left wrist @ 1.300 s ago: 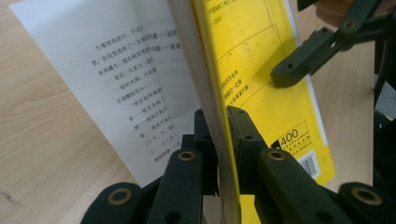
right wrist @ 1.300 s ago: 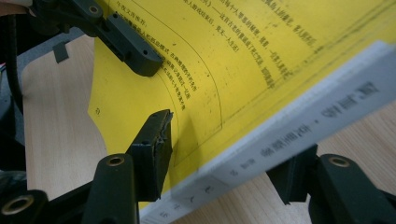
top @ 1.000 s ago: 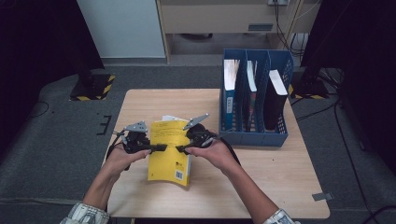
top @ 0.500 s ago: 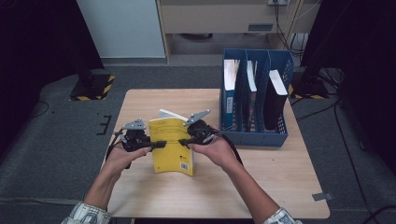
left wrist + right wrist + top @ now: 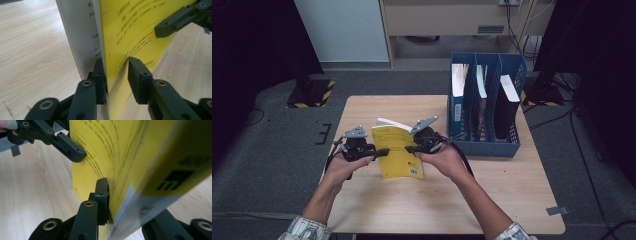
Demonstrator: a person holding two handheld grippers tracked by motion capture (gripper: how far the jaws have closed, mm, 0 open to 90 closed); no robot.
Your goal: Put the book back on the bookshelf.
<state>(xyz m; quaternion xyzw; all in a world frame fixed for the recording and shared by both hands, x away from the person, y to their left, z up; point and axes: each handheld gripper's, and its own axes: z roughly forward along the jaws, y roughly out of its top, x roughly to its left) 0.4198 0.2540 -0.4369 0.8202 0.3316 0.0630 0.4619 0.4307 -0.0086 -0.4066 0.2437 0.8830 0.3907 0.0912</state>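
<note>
Yellow book (image 5: 398, 152) was held over the table (image 5: 512, 190), left of the blue file rack (image 5: 484, 142), long axis pointing away from the person. Right gripper (image 5: 409, 149), nearer the rack, pinched its spine edge; left gripper (image 5: 382, 151) straddled the opposite edge, one pad (image 5: 137, 80) off the cover.

A blue file rack (image 5: 484, 142) holding books (image 5: 507, 107) stands on the wooden table (image 5: 512, 195).

Bare table (image 5: 512, 200) lies open near the person — the blue file rack (image 5: 484, 145) blocks the far right
</note>
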